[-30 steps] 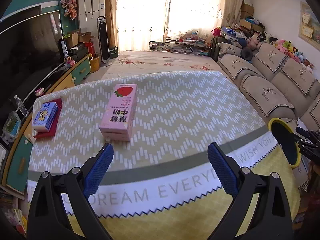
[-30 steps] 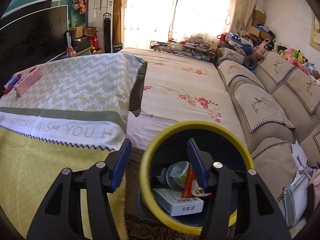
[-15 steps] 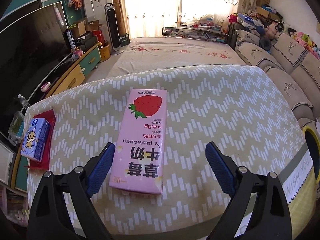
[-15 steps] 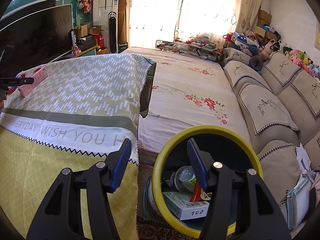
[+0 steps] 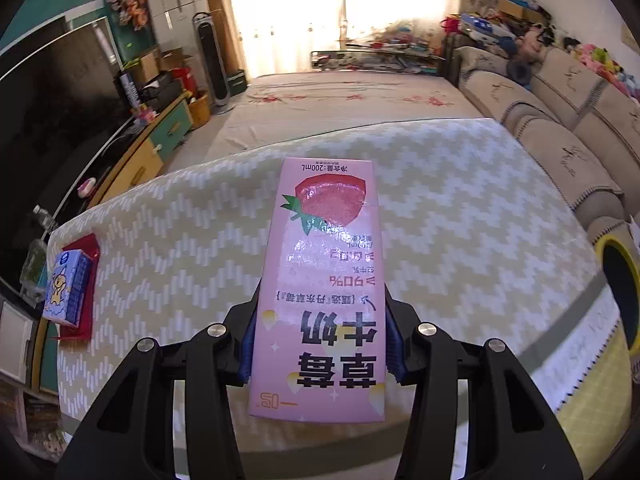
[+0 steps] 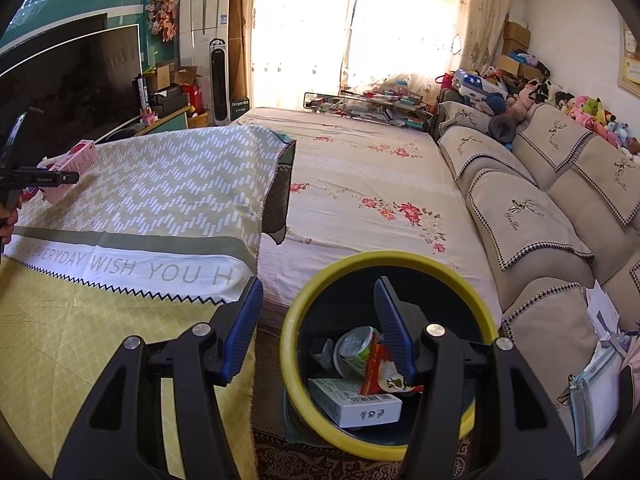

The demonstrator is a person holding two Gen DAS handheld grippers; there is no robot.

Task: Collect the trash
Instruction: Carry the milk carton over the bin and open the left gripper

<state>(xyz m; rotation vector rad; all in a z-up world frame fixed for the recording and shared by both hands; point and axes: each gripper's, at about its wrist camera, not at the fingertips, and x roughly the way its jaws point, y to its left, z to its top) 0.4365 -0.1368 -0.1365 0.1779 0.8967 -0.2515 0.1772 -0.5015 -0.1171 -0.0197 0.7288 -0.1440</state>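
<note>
Two grippers in view. Left gripper (image 5: 320, 350) jaws closing on a pink strawberry-milk carton (image 5: 326, 280), blue pads against both its long sides; carton sits over the zigzag-patterned cream tablecloth (image 5: 460, 216). Left of the carton, well apart, a small blue drink box (image 5: 66, 288) lies on a red packet (image 5: 90, 276). Right gripper (image 6: 316, 330) spread, pinching nothing, hovering at the yellow-rimmed black trash bin (image 6: 298, 364), off the carton's right, holding a white barcode box (image 6: 354, 402), cup and red wrapper.
</note>
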